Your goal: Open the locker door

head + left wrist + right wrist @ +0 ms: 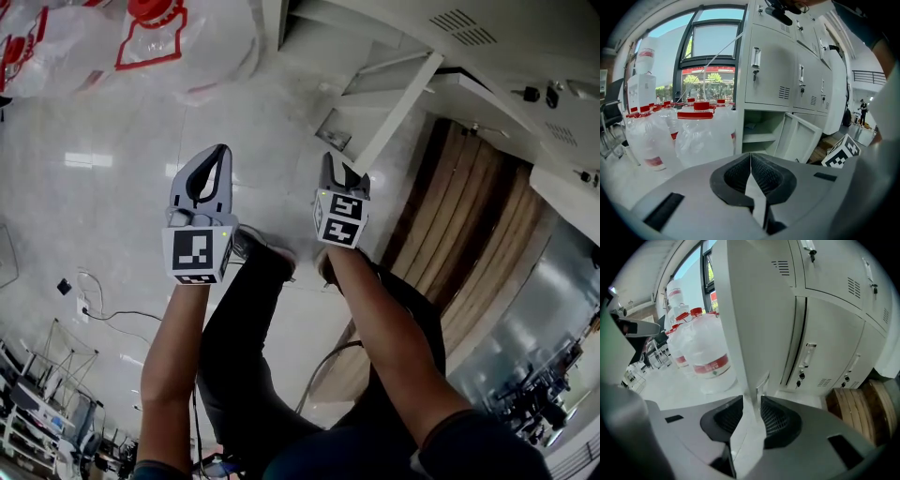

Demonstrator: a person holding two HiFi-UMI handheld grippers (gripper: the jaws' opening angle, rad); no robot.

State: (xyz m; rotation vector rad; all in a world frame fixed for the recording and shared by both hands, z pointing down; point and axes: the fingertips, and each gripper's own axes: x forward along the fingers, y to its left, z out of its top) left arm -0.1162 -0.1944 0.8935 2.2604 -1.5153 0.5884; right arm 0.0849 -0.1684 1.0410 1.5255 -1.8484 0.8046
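Left gripper (750,157) fills the bottom of its own view: pads pressed together at the tips, nothing pinched. Head view has it (214,169) left of centre, pointing up-frame over the floor (103,150), touching nothing.

Right gripper (752,404): jaws spread, with the free edge of the door (754,310) standing in the gap. Small latch plate (762,384) on that edge sits just above the pads. Not clamped: there's a visible gap on the left pad side. The right pad is very close, can't confirm contact. In head view it (343,173) is at frame centre, tips at the lower end of the door edge (398,108).

Door stands open, well off its frame. Left gripper view shows it (802,139) lower right of centre, beside the bottom compartment (759,119), which has one shelf (757,137) inside. Lockers (787,61) above and to the right are closed, with keys (754,71) hanging in some locks.

Bottles (701,136) with red caps stand on the floor left of the lockers. Same cluster shows at left in right gripper view (705,352) and top left in head view (141,42).

Planks (855,411) are stacked lower right, by the lockers' base. In head view they're right of centre (469,216).

Forearms (173,356) and dark trouser legs (244,356) fill the lower head view.
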